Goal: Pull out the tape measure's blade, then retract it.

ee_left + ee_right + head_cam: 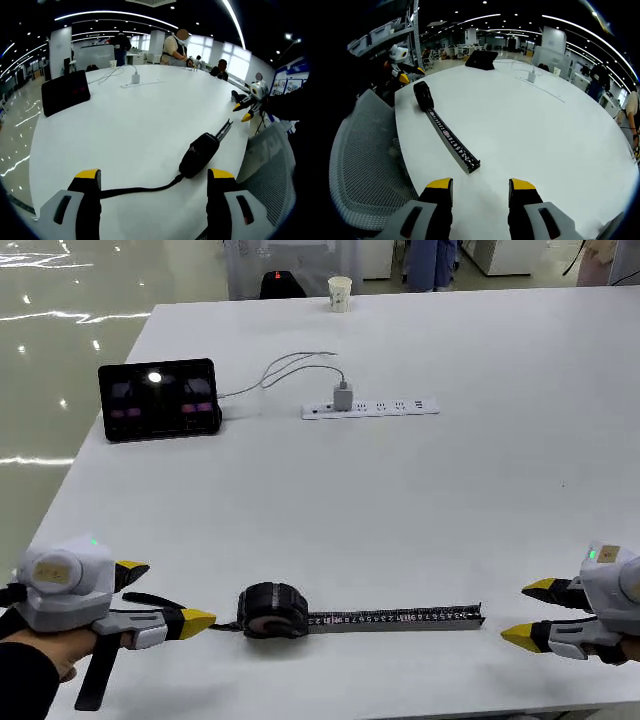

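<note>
Tape measure (272, 610) lies on the white counter (400, 500), its blade (395, 618) drawn out toward the right gripper (523, 609). Both grippers' fingers stand wide open and empty, the left gripper (172, 593) just beside it.

The right gripper (480, 184) hovers low over the white table (535, 140), jaws apart with nothing between them. Just ahead and slightly left, the blade (451, 141) ends. Its black case (423, 95) lies farther ahead-left, with the left gripper (411, 75) beyond it.
</note>
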Action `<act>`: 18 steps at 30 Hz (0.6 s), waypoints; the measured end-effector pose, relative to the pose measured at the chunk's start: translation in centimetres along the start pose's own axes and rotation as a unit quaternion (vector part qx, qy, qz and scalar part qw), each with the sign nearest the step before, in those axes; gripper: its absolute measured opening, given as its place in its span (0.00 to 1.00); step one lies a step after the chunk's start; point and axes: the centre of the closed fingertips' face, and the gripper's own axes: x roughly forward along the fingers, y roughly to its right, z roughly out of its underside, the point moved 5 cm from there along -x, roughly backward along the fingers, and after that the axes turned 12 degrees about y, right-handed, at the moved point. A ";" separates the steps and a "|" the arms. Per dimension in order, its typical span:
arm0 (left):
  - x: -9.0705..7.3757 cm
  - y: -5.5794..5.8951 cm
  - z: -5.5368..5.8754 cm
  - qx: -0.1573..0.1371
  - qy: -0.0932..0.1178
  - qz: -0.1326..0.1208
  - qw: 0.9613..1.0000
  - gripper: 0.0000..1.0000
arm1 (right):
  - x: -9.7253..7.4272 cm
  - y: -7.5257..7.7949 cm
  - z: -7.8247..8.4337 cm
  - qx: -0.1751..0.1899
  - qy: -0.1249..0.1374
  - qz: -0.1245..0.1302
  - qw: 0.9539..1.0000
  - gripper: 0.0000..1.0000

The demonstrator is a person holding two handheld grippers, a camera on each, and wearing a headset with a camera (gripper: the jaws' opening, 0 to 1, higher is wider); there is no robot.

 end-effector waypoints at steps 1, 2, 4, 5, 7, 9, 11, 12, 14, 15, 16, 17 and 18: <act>-0.2 -0.1 0.0 0.002 0.000 -0.005 1.000 0.87 | -0.2 0.1 0.1 0.005 0.005 0.008 1.000 0.44; -0.5 -0.2 0.2 0.003 -0.003 -0.011 1.000 0.87 | -0.5 0.0 0.1 0.014 0.017 0.017 1.000 0.46; -1.0 -0.2 0.4 0.000 -0.004 -0.010 1.000 0.87 | -1.1 0.3 0.4 0.018 0.026 0.024 0.999 0.50; -1.1 -0.2 0.4 -0.001 -0.001 -0.008 1.000 0.88 | -1.4 0.3 0.4 0.020 0.029 0.027 0.999 0.53; -1.3 -0.1 0.8 -0.001 -0.004 -0.005 1.000 0.93 | -1.9 0.2 0.5 0.023 0.028 0.032 0.999 0.53; -1.6 -0.3 1.1 0.014 -0.012 -0.012 1.000 0.95 | -2.5 0.2 0.6 0.023 0.031 0.037 0.999 0.53; -1.9 -0.2 1.2 0.020 -0.005 -0.011 1.000 0.99 | -2.9 0.2 0.7 0.024 0.032 0.038 0.998 0.56; -2.0 -0.2 1.3 0.021 -0.005 -0.011 1.000 0.99 | -3.0 0.1 0.8 0.023 0.031 0.039 0.998 0.57; -2.3 -0.2 1.4 0.024 -0.002 -0.015 1.000 0.99 | -3.4 0.0 1.1 0.025 0.028 0.037 0.999 0.59; -2.5 -0.3 1.4 0.026 -0.001 -0.016 1.000 0.99 | -3.4 0.0 1.2 0.025 0.027 0.037 0.999 0.60; -2.7 -0.3 1.5 0.025 0.000 -0.017 1.000 0.99 | -3.6 0.0 1.4 0.027 0.025 0.039 0.999 0.62; -2.9 -0.3 1.6 0.023 0.000 -0.017 1.000 0.99 | -3.7 0.0 1.6 0.029 0.024 0.039 0.998 0.64; -3.1 -0.3 1.8 0.019 -0.004 -0.018 1.000 0.99 | -3.8 0.0 1.7 0.032 0.025 0.041 0.998 0.65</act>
